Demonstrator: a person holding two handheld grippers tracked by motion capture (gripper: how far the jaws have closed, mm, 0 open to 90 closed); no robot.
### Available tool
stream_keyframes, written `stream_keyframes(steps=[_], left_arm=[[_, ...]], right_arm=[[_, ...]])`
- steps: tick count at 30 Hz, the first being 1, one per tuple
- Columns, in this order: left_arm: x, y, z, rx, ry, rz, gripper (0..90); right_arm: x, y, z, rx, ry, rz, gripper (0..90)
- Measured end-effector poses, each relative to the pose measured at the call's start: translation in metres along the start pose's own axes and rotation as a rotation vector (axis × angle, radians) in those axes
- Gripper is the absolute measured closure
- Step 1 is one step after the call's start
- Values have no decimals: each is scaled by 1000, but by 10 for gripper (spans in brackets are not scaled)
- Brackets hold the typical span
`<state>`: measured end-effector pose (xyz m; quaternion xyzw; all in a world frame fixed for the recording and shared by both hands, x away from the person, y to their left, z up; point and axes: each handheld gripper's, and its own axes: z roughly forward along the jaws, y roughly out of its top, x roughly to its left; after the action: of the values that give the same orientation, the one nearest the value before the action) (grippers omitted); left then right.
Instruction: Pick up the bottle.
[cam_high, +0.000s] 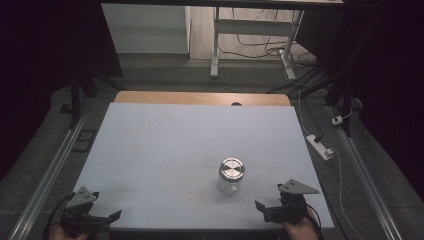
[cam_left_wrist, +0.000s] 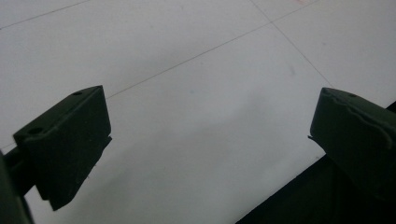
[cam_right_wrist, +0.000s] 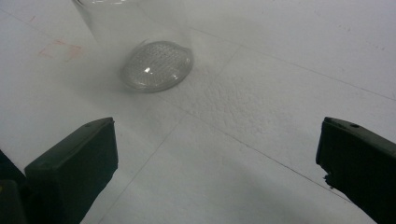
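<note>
A clear glass jar (cam_high: 231, 176) with a round metal lid (cam_high: 231, 168) stands upright on the white table sheet (cam_high: 190, 135), right of centre and toward the front. My right gripper (cam_high: 263, 210) rests at the front right edge, a short way in front and to the right of the jar, and is open. In the right gripper view the jar (cam_right_wrist: 152, 56) stands ahead and to the left of my open right gripper (cam_right_wrist: 217, 163), apart from both jaws. My left gripper (cam_high: 107, 218) sits at the front left corner, open, with only bare sheet in my left gripper (cam_left_wrist: 205, 135).
A wooden table edge (cam_high: 200, 97) shows beyond the sheet's far side. A white power strip (cam_high: 320, 146) and cables lie on the floor at the right. Metal rails (cam_high: 45, 185) run along both sides. White desk legs (cam_high: 215, 50) stand at the back.
</note>
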<state>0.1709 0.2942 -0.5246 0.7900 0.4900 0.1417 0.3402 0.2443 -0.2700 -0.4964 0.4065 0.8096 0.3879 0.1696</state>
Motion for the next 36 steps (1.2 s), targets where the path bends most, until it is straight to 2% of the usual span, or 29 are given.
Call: stream_keyframes(steps=[13,20,25,30,36], left_arm=[[0,0,0,5,-2,-4,0],[0,0,1,12,-2,-8,0],[1,1,1,16,-5,-10,0],[1,1,2,19,-8,-9,0],[1,1,2,21,-7,-7,0]], right_arm=[[1,2,0,-15,27,-11,0],[5,6,2,-35,56,-38,0],[6,9,6,-35,81,-78,0],[8,12,9,-61,104,-88,0],[12,18,16,-60,122,-109,0]])
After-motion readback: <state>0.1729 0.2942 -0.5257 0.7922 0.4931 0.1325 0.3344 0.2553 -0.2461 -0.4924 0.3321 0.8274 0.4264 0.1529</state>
